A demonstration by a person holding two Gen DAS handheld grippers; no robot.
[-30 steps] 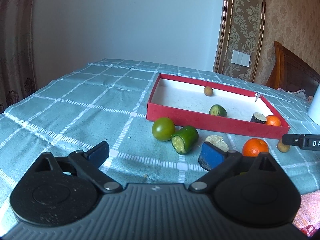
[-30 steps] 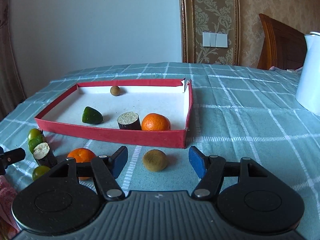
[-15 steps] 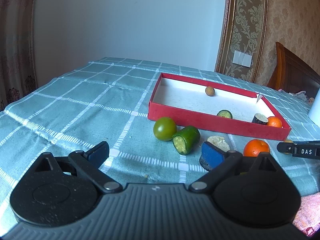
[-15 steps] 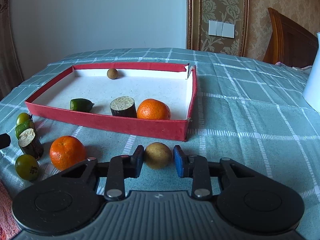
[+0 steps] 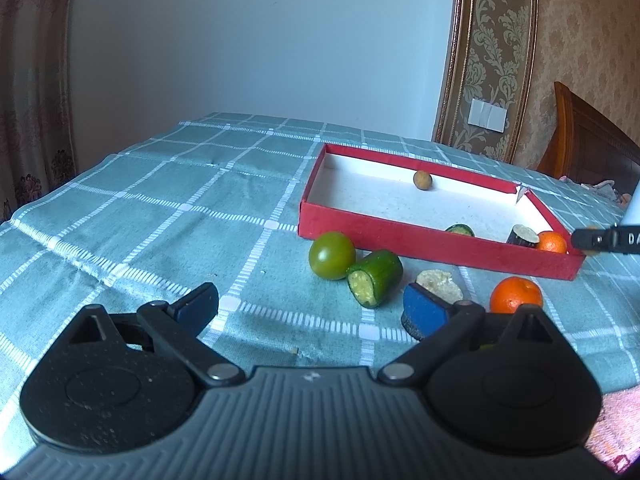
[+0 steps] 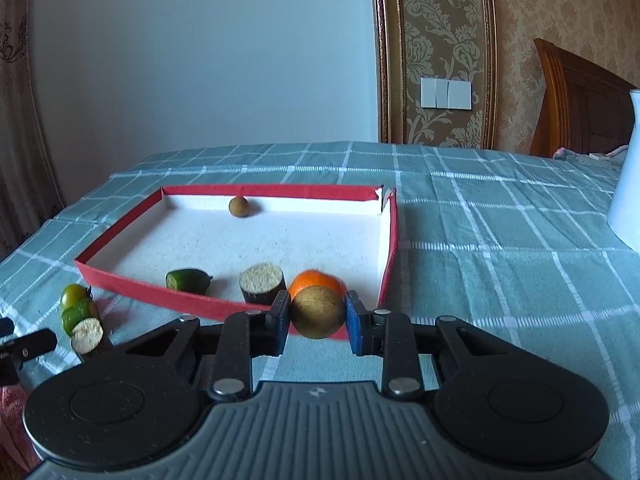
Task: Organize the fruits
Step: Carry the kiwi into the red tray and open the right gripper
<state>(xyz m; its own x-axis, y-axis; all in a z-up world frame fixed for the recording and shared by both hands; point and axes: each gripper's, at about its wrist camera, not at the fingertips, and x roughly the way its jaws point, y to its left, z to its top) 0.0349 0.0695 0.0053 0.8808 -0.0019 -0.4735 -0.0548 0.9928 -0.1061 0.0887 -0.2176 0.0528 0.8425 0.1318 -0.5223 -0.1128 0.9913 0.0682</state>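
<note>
Reading "DA" on right gripper (image 5: 606, 238) — clamping kiwi (image 6: 317, 311).

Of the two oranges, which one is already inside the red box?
The orange in the red box's near right corner, beside the dark cut piece. The other orange sits outside on the tablecloth.

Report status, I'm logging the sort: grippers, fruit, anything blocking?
Right gripper shut on brown fruit, lifted near the red tray. Left gripper open, empty. Orange sits just inside the tray's near wall.
</note>
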